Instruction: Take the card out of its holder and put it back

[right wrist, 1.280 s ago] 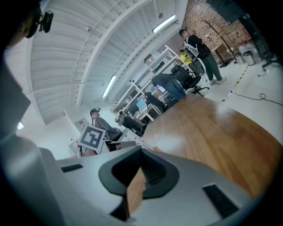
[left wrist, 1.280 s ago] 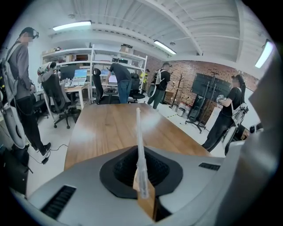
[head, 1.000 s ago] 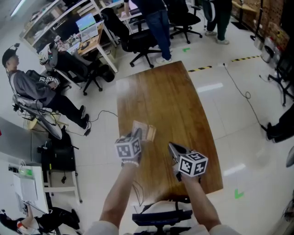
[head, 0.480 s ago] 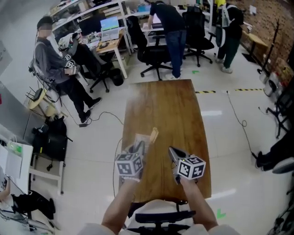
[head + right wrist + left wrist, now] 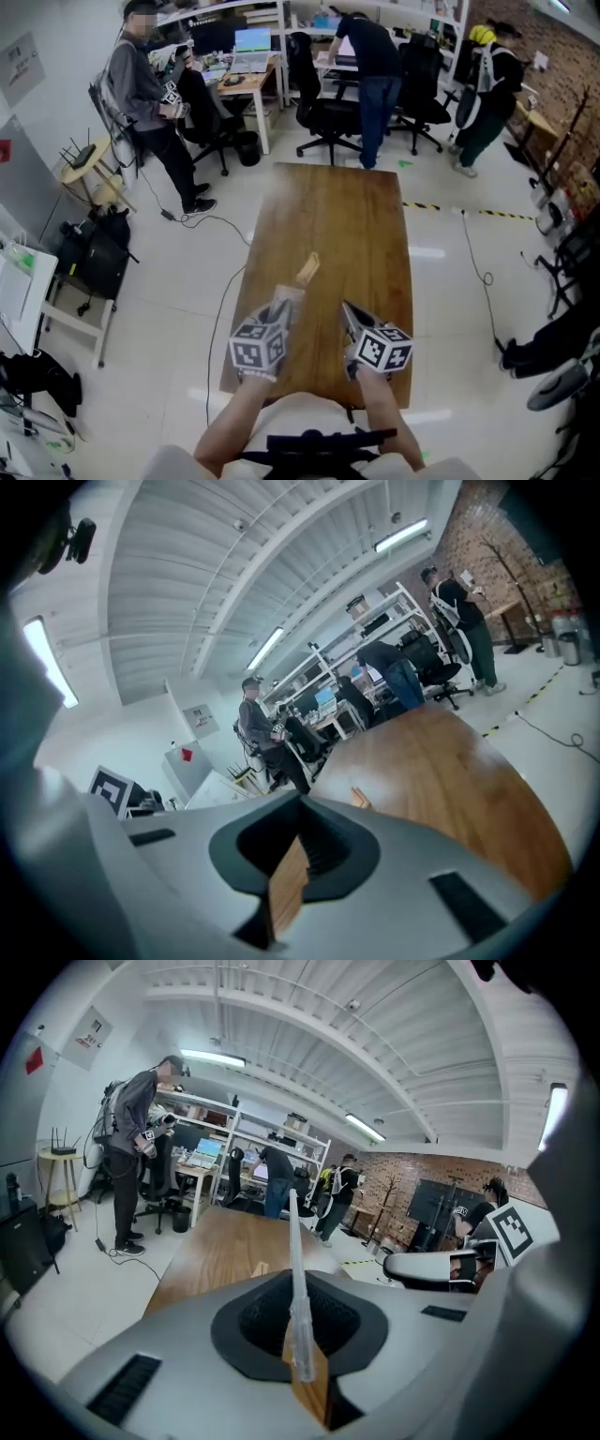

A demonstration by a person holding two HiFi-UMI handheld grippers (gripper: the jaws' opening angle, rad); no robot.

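In the head view the left gripper (image 5: 280,307) pinches a clear card (image 5: 290,292) above the near end of a wood table (image 5: 347,216), and the right gripper (image 5: 350,312) hangs beside it. Each carries a cube of black-and-white square markers. A small wood holder (image 5: 307,269) lies on the table just beyond both, apart from the card. A wall notice (image 5: 19,70) is too small to read. In the left gripper view the jaws are pressed together on the card (image 5: 293,1269), seen edge-on and pointing away; the holder (image 5: 260,1268) shows past them. In the right gripper view the right gripper (image 5: 298,841) has its jaws together with nothing between them, and the holder (image 5: 360,799) sits on the table (image 5: 441,761) ahead.
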